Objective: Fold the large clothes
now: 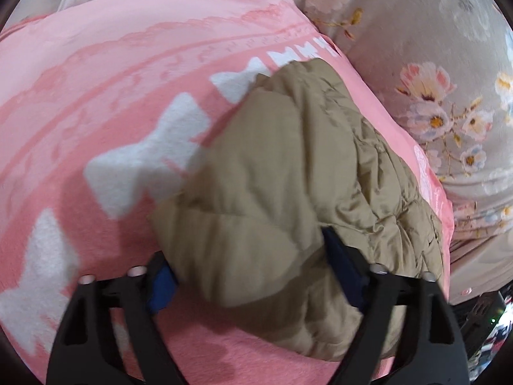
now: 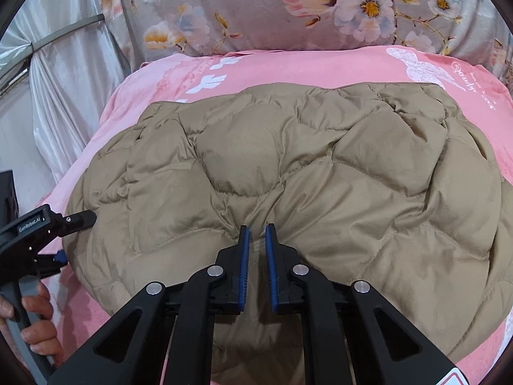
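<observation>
A tan quilted jacket (image 2: 288, 173) lies spread on a pink blanket (image 2: 134, 77) that covers the bed; its far edge runs close to the floral pillow (image 2: 243, 9) at the head of the bed. The right gripper (image 2: 256, 229) points forward and down over the jacket's near edge, its blue pads (image 2: 244, 256) narrowly parted with a thin strip of fabric showing between them; whether they pinch it cannot be told. The left gripper (image 1: 253, 253), seen from the side in the right wrist view (image 2: 75, 237), reaches in level at the jacket's left edge, its jaws set wide around a thick fold of the padding. A hand (image 2: 35, 320) grips its grey handle at the near left corner of the bed. A pale curtain (image 2: 64, 73) hangs at the left.
</observation>
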Motion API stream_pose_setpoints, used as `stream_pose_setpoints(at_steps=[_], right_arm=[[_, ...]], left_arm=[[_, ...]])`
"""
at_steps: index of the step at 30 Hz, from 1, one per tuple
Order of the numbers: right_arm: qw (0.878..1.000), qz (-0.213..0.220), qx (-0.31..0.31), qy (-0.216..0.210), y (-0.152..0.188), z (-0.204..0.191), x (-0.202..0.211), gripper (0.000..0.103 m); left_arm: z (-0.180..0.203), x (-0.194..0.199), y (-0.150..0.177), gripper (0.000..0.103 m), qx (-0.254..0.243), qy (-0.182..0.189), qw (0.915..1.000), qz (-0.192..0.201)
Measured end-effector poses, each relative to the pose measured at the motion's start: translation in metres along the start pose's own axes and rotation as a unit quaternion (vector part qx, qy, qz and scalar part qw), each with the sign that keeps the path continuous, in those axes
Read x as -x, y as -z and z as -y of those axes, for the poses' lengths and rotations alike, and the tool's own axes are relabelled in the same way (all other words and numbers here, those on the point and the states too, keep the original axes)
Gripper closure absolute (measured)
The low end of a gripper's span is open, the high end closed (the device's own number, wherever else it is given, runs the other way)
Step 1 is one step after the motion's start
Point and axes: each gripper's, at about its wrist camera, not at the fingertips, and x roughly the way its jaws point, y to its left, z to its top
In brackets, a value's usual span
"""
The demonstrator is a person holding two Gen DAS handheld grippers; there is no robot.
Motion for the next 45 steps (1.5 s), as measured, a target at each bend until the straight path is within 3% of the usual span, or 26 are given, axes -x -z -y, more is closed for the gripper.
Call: stream_pose_setpoints(at_steps=[4,7,9,13,18,24,28,31,35,41,45], right_arm=[[1.000,-0.010,-0.007,-0.001,-0.003,0.004,0.002,0.093],[0.999,-0.022,-0.037,-0.030,-0.003,0.009,0.020,0.093],[0.998,-0.033,-0.039,-0.048,0.003,0.009,0.031,0.093],[0.997,-0.053,-0.028,-0.044,0.015,0.006,0.021,0.093],[0.993,-0.068,-0.059,-0.071,0.012,0.009,0.002,0.095],[0.988,-0.079,-0.088,-0.098,0.002,0.019,-0.010,0.096],[0.979,-0.068,-0.142,-0.127,0.006,0.053,0.023,0.096],[0.983,-0.040,-0.154,-0.093,0.014,0.085,0.058,0.096],[0.982,-0.018,-0.185,-0.040,0.033,0.131,0.095,0.096],[0.974,-0.009,-0.228,0.011,0.057,0.185,0.122,0.096],[0.973,-0.003,-0.227,0.039,0.063,0.195,0.131,0.096]], left_arm=[[0.015,0.013,-0.006,0.077,-0.027,-0.001,0.9996,0.012],[0.022,0.028,-0.014,0.084,-0.036,0.024,0.9989,0.017],[0.028,0.037,-0.016,0.086,-0.049,0.032,0.9981,0.021],[0.058,0.057,-0.014,0.088,-0.089,0.033,0.9946,0.043],[0.109,0.085,-0.009,0.090,-0.156,0.055,0.9834,0.074],[0.189,0.103,0.012,0.091,-0.244,0.108,0.9600,0.084],[0.237,0.105,0.034,0.091,-0.303,0.121,0.9418,0.081],[0.265,0.096,0.053,0.091,-0.335,0.127,0.9311,0.070],[0.295,0.068,0.082,0.091,-0.361,0.134,0.9225,0.025],[0.320,0.007,0.137,0.091,-0.406,0.096,0.9079,-0.045],[0.321,-0.023,0.163,0.091,-0.424,0.068,0.9007,-0.065]])
